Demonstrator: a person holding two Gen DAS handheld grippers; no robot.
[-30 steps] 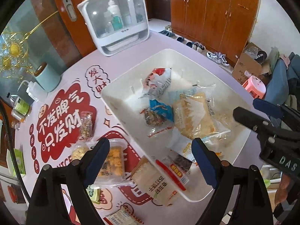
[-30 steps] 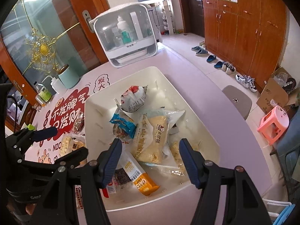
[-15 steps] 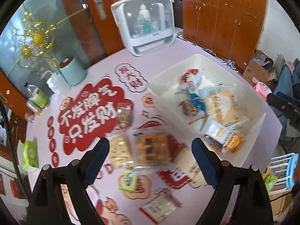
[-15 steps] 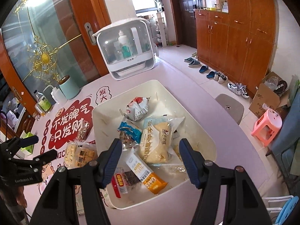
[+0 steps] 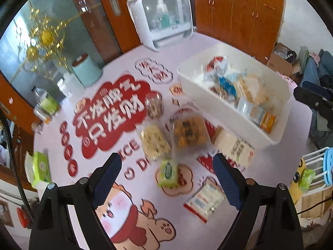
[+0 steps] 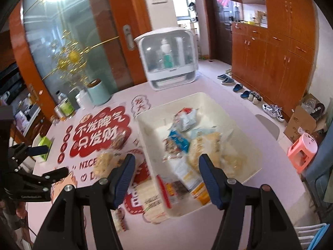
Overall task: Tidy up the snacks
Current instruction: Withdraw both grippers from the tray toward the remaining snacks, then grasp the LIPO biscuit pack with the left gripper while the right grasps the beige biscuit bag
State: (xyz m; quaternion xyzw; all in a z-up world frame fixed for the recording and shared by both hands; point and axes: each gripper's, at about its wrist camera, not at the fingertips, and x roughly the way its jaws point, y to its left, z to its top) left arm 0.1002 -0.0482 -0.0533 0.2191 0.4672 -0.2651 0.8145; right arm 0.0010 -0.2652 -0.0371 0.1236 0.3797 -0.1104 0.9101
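Note:
A white bin (image 5: 226,112) (image 6: 212,102) on the pink table holds several snack packs. Loose packs lie on the table left of it: two clear bags of yellow and orange snacks (image 5: 155,139) (image 5: 188,133), a small brown pack (image 5: 153,105), a tan flat pack (image 5: 235,145), a green pack (image 5: 167,173) and a white pack with red trim (image 5: 205,200). My left gripper (image 5: 166,179) is open and empty above the green pack. My right gripper (image 6: 166,177) is open and empty above the bin's near left corner.
A white cabinet with bottles (image 5: 164,18) (image 6: 168,58) stands at the table's far edge. A mint canister (image 5: 86,68), jars (image 5: 46,102) and a green tissue pack (image 5: 40,166) sit at the left. A stool (image 6: 302,150), shoes and wooden cupboards are to the right.
My left gripper has pulled back from over the bin to above the loose packs on the table. My right gripper has risen and drawn back a little. Both stay open.

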